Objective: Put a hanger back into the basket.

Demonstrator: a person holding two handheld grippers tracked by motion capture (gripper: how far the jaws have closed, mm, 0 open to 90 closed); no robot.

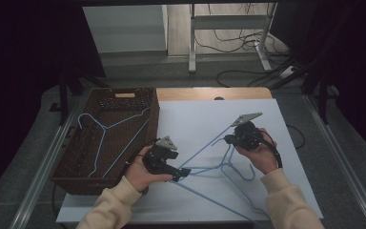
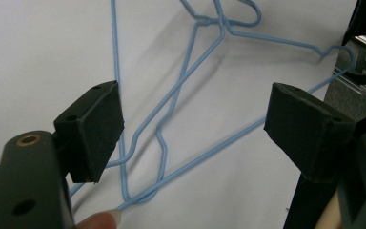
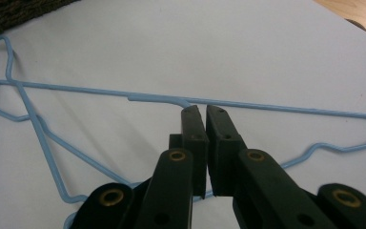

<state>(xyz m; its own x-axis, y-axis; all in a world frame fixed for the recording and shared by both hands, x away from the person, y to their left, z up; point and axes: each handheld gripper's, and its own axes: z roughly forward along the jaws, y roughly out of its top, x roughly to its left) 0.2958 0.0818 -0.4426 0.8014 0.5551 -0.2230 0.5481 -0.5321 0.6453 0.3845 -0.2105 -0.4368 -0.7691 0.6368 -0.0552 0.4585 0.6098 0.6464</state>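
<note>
Two light-blue wire hangers point(image 1: 205, 168) lie crossed on the white sheet point(image 1: 195, 114). My left gripper point(image 1: 185, 172) hovers low over their crossing wires point(image 2: 164, 107). It is open, with its black pads point(image 2: 95, 129) wide apart and only wire and sheet between them. My right gripper point(image 1: 226, 139) is farther right, and its jaws point(image 3: 205, 109) are pressed together. A stretch of blue hanger wire point(image 3: 155, 98) runs straight into its tips, so it looks clamped there. The rest of that hanger point(image 3: 52, 86) spreads out over the sheet beyond the tips.
A brown woven basket point(image 1: 76, 177) stands at the table's left with another blue hanger point(image 1: 102, 138) inside it. A corner of the basket point(image 3: 9, 12) lies beyond the hangers. Bare wood point(image 1: 209, 93) borders the sheet at the back. A fingertip point(image 2: 100, 220) rests beside the left jaw.
</note>
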